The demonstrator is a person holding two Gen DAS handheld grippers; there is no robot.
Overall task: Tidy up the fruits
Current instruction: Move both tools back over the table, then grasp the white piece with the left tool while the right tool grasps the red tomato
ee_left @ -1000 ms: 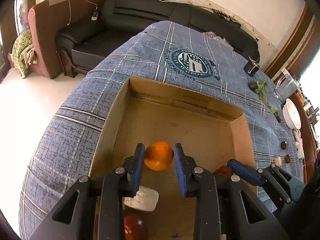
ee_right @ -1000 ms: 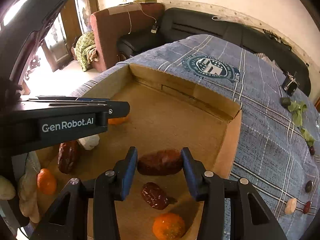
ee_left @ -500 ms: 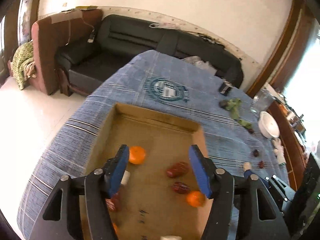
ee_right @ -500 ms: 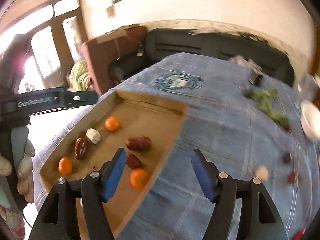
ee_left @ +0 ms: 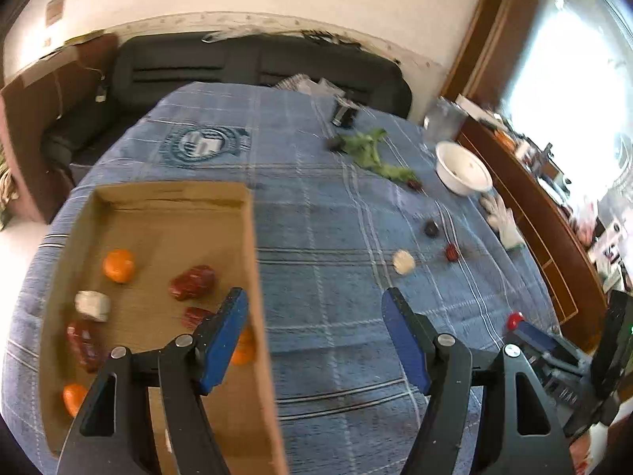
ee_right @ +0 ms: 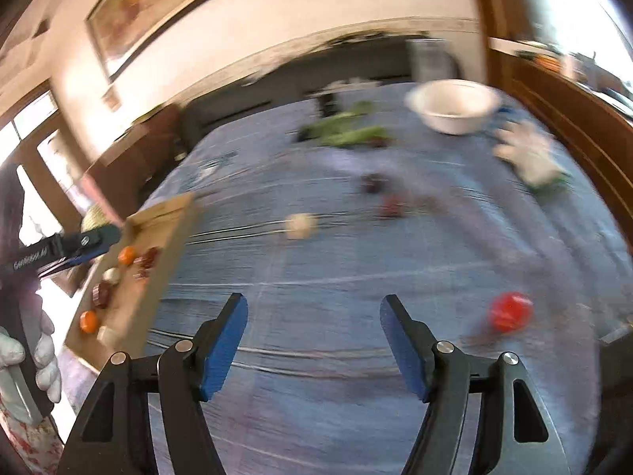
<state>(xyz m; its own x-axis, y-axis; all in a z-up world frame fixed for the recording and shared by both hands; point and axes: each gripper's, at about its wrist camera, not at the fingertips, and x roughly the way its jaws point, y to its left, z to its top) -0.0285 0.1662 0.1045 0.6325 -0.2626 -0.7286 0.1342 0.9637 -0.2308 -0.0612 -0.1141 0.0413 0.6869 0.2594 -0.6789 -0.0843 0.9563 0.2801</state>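
A cardboard box (ee_left: 259,277) on the blue cloth holds oranges (ee_left: 118,264), red dates (ee_left: 193,282) and a white piece (ee_left: 91,305). My left gripper (ee_left: 314,316) hangs above the box's right wall; its jaws are opening with nothing between them. Loose on the cloth lie a white piece (ee_left: 403,262), a dark fruit (ee_left: 431,228), a red date (ee_left: 452,252) and a round red fruit (ee_right: 509,312). My right gripper (ee_right: 314,316) is open and empty over bare cloth, with the red fruit to its right. The right wrist view is motion-blurred.
A white bowl (ee_right: 453,105), a light glove (ee_right: 526,154) and green leaves (ee_right: 344,130) lie at the far right of the cloth. A black sofa (ee_left: 257,67) stands behind the table. A wooden sideboard (ee_left: 534,206) runs along the right.
Both grippers let go of their fruit in the box, an orange and a red date. They opened wide, drew back and swung right over the cloth.
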